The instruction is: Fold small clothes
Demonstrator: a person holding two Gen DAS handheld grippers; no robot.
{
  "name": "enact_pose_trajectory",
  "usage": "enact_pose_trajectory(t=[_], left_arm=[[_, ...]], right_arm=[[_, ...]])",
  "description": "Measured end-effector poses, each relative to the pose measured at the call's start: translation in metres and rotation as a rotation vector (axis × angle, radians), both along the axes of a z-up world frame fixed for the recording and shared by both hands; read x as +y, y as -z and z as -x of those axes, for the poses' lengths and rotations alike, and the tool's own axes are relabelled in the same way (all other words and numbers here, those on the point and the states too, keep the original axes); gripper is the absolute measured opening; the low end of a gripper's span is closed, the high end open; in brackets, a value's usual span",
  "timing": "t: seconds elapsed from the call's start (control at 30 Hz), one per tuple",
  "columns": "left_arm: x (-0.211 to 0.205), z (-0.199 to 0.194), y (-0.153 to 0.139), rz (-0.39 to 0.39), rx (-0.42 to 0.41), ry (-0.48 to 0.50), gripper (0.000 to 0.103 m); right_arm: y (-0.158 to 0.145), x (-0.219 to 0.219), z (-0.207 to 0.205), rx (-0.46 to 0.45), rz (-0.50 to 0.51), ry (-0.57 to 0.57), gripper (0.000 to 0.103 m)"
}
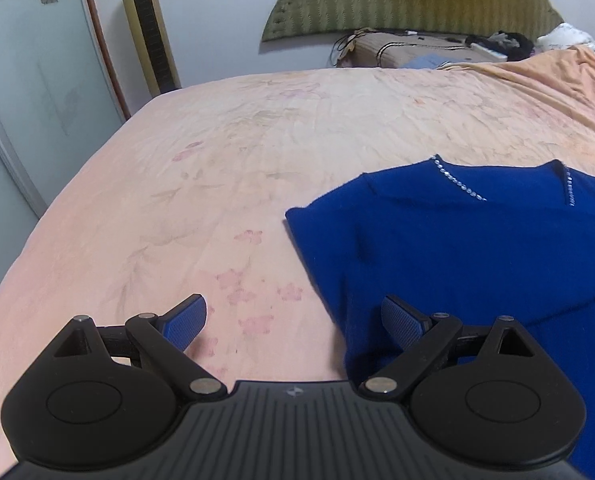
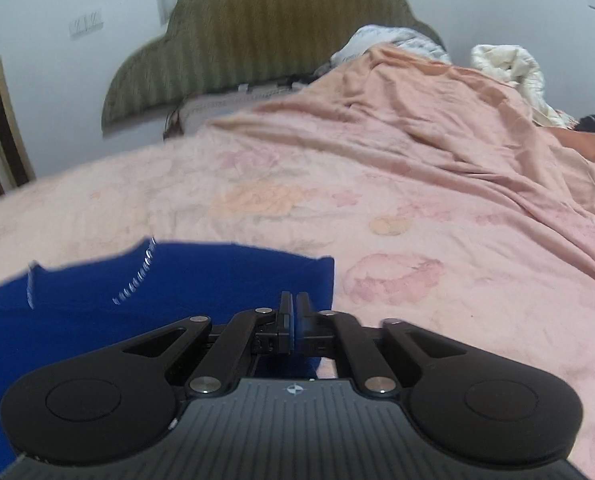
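Lying under right gripper (image 2: 293, 316), blue top (image 2: 97, 312), left gripper (image 1: 293, 320) beside edge

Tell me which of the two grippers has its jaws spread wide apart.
The left gripper: its blue-padded fingers stand far apart, straddling the edge of the blue top. The right gripper has its jaws nearly together, only a thin gap showing.

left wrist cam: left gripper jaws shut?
No. The left gripper stands wide open, its blue pads far apart over the pink bedsheet.
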State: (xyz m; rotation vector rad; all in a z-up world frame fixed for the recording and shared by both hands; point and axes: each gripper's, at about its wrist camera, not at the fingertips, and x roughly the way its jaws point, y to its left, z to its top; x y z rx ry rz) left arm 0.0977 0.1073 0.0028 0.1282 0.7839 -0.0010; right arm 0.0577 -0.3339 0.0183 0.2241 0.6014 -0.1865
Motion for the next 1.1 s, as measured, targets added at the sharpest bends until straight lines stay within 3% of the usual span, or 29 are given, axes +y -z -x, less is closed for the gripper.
enact_pose_trajectory(t=[0.07, 0.1, 0.27, 0.43, 0.47, 0.5, 0.53, 0.57, 0.67, 0.77, 0.9, 1.03, 1.1], left_arm=[[0.003, 0.009, 0.003, -0.012, -0.01, 0.036, 0.095], [0.003, 0.014, 0.006, -0.029, -0.013, 0.051, 0.095], [0.002, 0.033, 0.027, -0.122, -0.013, 0.13, 0.095], [-0.003, 0.028, 0.037, -0.152, -0.029, 0.129, 0.095], [-0.003, 0.025, 0.036, -0.152, -0.036, 0.12, 0.096], [-0.003, 0.022, 0.035, -0.151, -0.046, 0.102, 0.096], [-0.003, 0.02, 0.033, -0.145, -0.053, 0.089, 0.095], [-0.003, 0.018, 0.032, -0.134, -0.063, 0.083, 0.095], [-0.007, 0.013, 0.031, -0.133, -0.101, 0.066, 0.095], [-0.006, 0.009, 0.035, -0.213, -0.119, -0.027, 0.096], [0.009, 0.023, 0.033, -0.19, -0.163, -0.045, 0.097], [-0.006, 0.033, 0.044, -0.296, -0.167, 0.002, 0.096], [-0.007, 0.039, 0.039, -0.301, -0.176, 0.036, 0.096]], right_arm=[[-0.002, -0.005, 0.008, -0.025, -0.086, -0.01, 0.034], [-0.001, -0.007, 0.01, -0.026, -0.132, -0.02, 0.037], [0.021, -0.017, 0.017, 0.028, -0.382, -0.041, 0.046], [0.035, -0.01, 0.007, 0.058, -0.436, -0.004, 0.048], [0.036, -0.009, 0.006, 0.047, -0.436, 0.006, 0.046], [0.035, -0.008, 0.003, 0.037, -0.432, 0.018, 0.037], [0.036, -0.006, 0.002, 0.031, -0.422, 0.031, 0.021], [0.036, -0.007, 0.0, 0.029, -0.409, 0.041, 0.011], [0.032, -0.005, 0.004, -0.005, -0.399, 0.028, 0.009], [0.024, -0.003, 0.012, -0.044, -0.361, 0.024, 0.006], [0.011, -0.005, 0.022, -0.071, -0.278, 0.027, 0.005], [0.017, -0.002, 0.017, 0.013, -0.186, 0.004, 0.006], [0.022, 0.0, 0.014, 0.048, -0.149, 0.005, 0.019]])
